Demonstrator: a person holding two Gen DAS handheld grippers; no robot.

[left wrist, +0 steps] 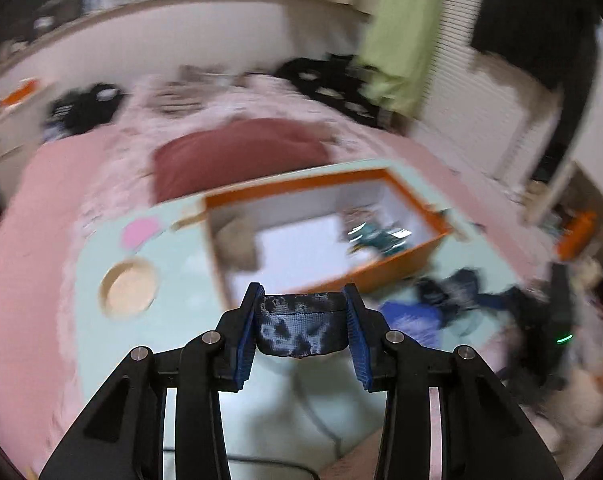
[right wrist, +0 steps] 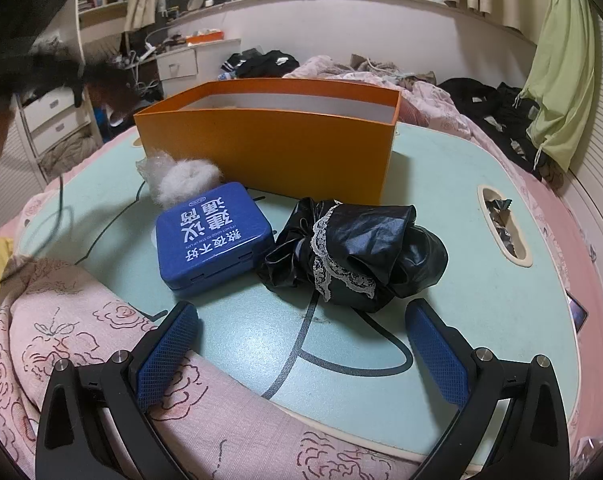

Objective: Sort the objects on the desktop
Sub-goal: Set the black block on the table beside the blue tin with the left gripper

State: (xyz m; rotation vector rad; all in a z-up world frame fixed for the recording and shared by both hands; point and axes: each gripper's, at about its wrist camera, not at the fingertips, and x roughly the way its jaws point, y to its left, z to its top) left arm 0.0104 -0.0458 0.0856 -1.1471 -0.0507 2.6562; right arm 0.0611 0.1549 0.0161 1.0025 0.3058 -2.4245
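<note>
- Two risks: left gripper [left wrist: 301, 320], clenched on a small black-and-white pouch [left wrist: 301, 326], could miss the orange box [left wrist: 405, 258], since that view's blurry.
- Right gripper [right wrist: 301, 350] hangs released at the table's [right wrist: 481, 320] near edge; the crumpled black bag [right wrist: 357, 252] could slip out.

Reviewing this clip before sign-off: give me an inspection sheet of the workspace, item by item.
Surface: pale green lap table set on a pink floral quilt.
Job's things: orange box open-topped, with some items inside; blue tin, black lace-trimmed bundle and grey fluffy ball on the table in front of it.
Clutter: scraps in the table's slot.
Grippers: left gripper shut on a dark patterned pouch; right gripper open, holding nothing.
Cables: thin dark cable by the table's left edge.
Surroundings: dark clothes on the bed, white drawers, green cloth hanging.
</note>
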